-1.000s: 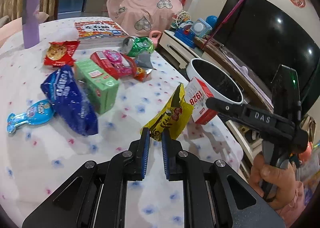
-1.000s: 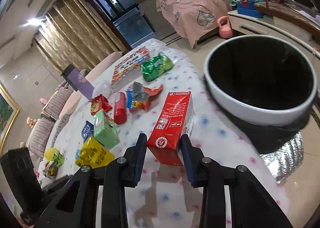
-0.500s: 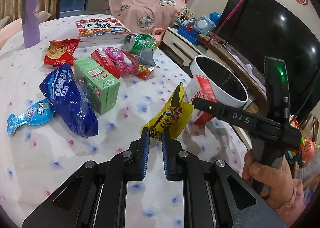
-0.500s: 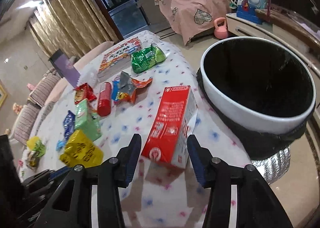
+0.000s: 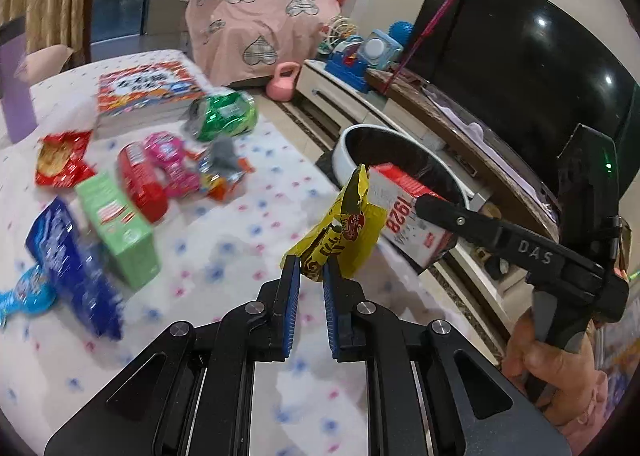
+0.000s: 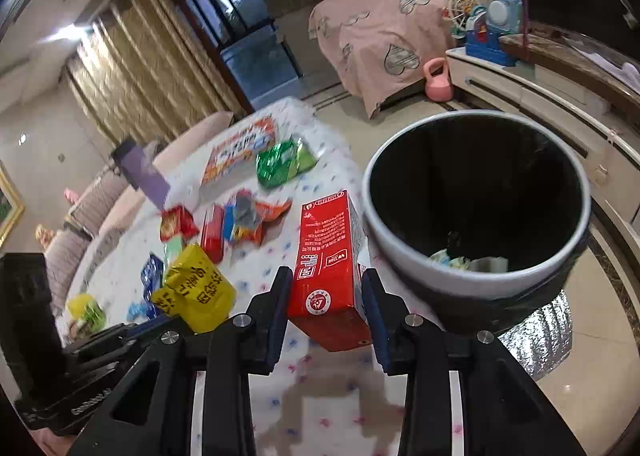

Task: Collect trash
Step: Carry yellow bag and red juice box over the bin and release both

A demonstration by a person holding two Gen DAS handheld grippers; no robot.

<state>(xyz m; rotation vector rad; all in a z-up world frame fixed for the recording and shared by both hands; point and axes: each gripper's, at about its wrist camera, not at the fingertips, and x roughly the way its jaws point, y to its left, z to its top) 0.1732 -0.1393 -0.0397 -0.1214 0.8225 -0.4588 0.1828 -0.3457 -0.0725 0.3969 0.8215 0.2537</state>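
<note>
Left tool [image 5: 307, 271] clamped on corner of yellow wrapper [image 5: 343, 234]; wrapper now off surface [image 5: 240, 223], hanging in air near its right edge, closer to bin [image 5: 362, 135] than a second ago.

Right tool [image 6: 325, 298]: my jaws have just been closing, now gripping red carton [image 6: 329, 256]. Carton, flat on surface half a second ago, now lifted, tilted, just beside bin rim.

Meaning: both pieces picked, next comes drop into bin. Rest of the litter untouched, mid-surface and toward left edge.

Red carton [image 6: 326, 268] lifted, yellow wrapper [image 5: 344, 232] lifted
</note>
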